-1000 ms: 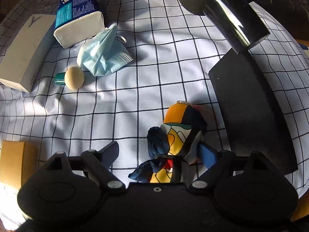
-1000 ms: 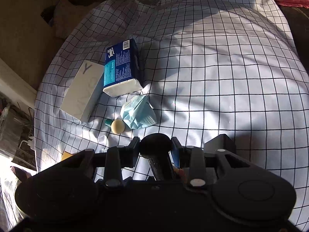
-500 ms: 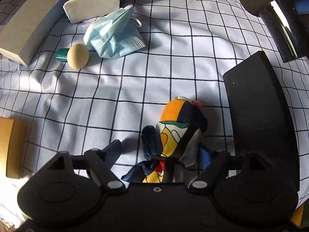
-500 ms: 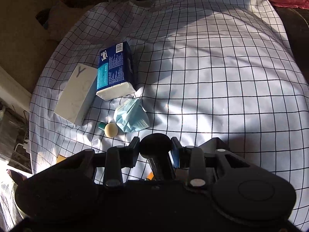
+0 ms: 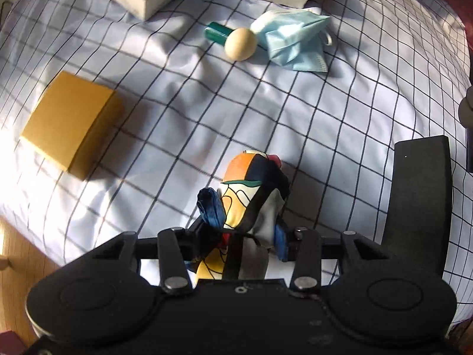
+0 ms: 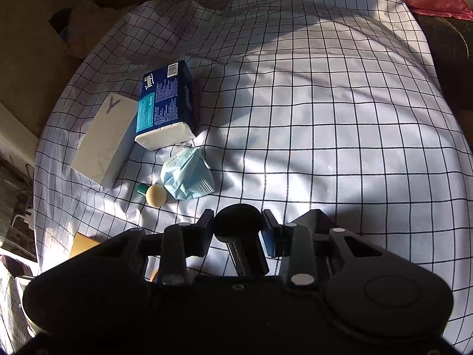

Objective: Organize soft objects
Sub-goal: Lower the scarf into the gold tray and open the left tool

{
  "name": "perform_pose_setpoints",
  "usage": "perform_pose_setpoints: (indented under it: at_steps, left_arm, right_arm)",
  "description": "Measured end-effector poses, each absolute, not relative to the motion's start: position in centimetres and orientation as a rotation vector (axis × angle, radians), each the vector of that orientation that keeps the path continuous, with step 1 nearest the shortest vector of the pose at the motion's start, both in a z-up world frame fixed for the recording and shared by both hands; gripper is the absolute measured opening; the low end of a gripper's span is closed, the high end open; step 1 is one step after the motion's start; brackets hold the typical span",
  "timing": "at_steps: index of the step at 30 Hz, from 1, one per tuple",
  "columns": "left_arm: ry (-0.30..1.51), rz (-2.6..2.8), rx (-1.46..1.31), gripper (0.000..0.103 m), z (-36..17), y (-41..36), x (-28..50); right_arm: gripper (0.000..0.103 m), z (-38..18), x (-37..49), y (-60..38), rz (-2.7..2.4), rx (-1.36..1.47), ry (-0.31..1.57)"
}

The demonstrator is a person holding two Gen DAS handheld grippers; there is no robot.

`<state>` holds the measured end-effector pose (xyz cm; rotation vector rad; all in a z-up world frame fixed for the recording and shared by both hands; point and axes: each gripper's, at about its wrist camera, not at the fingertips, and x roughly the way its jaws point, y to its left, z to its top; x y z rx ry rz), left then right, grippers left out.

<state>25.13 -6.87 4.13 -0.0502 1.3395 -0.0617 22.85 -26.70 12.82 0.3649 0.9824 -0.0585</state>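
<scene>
A white checked cloth [image 5: 340, 112] covers the counter, and most of the clutter sits at its far side. A white box [image 6: 102, 142] lies against a blue tissue pack [image 6: 165, 103], and just in front of them a crumpled blue face mask [image 5: 292, 41] touches a small teal bottle with a round cream cap [image 5: 239, 44]. A tan cardboard box [image 5: 71, 121] rests off by itself near the cloth's edge. A flat black panel [image 5: 419, 207] lies just to the side of the left tongs [image 5: 239, 236], nothing else close by.

The left tongs point steeply down and are pinched on a bundled multicoloured scarf [image 5: 251, 189], its orange end sticking out ahead over the cloth and its knotted tail squeezed between the jaws.

The right tongs [image 6: 239, 233] are tilted down over the near part of the cloth, clamped on a black round-headed handle [image 6: 239, 224], with the mask and bottle just beyond.
</scene>
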Motion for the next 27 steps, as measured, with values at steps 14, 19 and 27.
perform_pose_setpoints:
  at_steps: [14,19,27]
  left_arm:
    - [1.355,-0.05,-0.055,0.042,7.3,0.7,13.6]
    - [1.356,-0.092,-0.071,0.042,6.8,1.3,10.5]
    - [1.36,-0.102,-0.069,0.042,5.1,2.0,8.5]
  right_arm:
    - [0.035,12.5,20.0,-24.8,0.0,0.279,1.005]
    - [0.035,13.3,17.7,-22.1,0.084,0.223,0.983]
    - [0.035,12.1,12.6,-17.2,0.249,0.181,1.025]
